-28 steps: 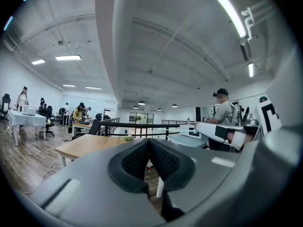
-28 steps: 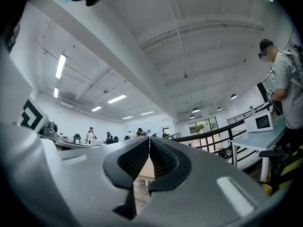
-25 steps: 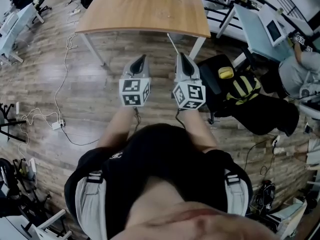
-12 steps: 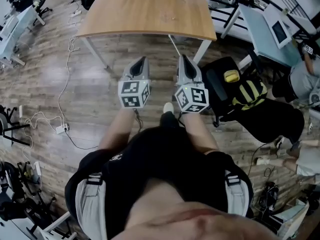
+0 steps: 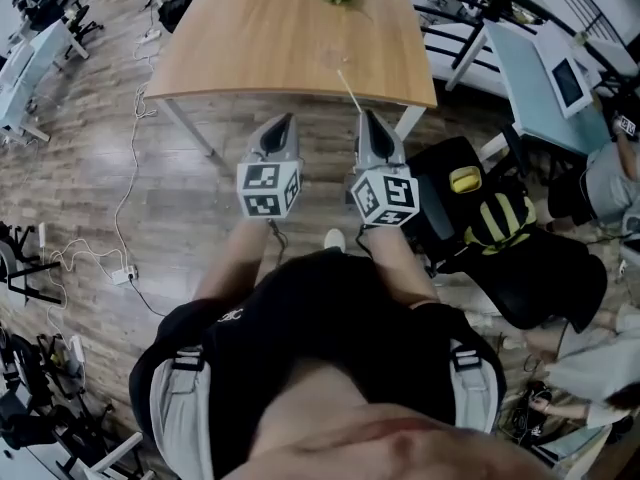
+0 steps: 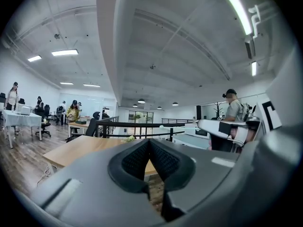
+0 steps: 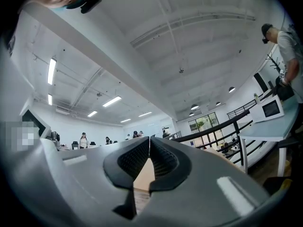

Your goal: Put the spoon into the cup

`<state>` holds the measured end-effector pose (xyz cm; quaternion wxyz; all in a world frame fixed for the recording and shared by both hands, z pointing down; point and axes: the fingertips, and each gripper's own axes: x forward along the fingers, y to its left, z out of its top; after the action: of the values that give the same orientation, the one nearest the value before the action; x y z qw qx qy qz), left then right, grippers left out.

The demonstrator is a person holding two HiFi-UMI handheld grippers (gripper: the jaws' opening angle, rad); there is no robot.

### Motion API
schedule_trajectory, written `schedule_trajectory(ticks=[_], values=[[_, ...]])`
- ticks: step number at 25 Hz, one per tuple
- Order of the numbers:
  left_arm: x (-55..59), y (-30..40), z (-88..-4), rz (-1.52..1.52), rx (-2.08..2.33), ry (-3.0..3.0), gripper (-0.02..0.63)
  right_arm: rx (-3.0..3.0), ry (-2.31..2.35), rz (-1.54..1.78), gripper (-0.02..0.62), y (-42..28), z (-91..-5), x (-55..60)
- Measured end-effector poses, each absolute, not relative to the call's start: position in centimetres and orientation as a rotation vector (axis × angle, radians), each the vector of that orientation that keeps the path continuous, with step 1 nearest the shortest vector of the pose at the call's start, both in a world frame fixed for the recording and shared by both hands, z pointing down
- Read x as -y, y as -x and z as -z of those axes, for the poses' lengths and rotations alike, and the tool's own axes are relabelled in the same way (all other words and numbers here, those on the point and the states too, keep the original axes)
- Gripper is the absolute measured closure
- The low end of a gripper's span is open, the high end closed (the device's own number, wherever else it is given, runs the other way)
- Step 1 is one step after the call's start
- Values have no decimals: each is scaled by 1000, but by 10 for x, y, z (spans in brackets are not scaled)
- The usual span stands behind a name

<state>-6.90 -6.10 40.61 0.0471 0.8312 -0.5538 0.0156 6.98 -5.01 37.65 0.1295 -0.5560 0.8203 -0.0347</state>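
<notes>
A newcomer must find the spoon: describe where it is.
Find the wooden table, then the two grippers held before its near edge. The spoon is the thin white stick jutting from the shut jaws of the right gripper; the left gripper holds nothing.

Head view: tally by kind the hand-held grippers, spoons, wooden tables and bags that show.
hand-held grippers: 2 (left hand-held gripper, right hand-held gripper)
spoon, held by the right one: 1
wooden table: 1
yellow-and-black bag: 1
Total: 5
</notes>
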Motion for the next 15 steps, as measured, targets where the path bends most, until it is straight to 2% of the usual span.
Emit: schedule_trajectory(ticks=[15], values=[[216, 2, -419, -98, 1687, -2516, 595, -2433, 1573, 153, 591, -122, -388, 213]])
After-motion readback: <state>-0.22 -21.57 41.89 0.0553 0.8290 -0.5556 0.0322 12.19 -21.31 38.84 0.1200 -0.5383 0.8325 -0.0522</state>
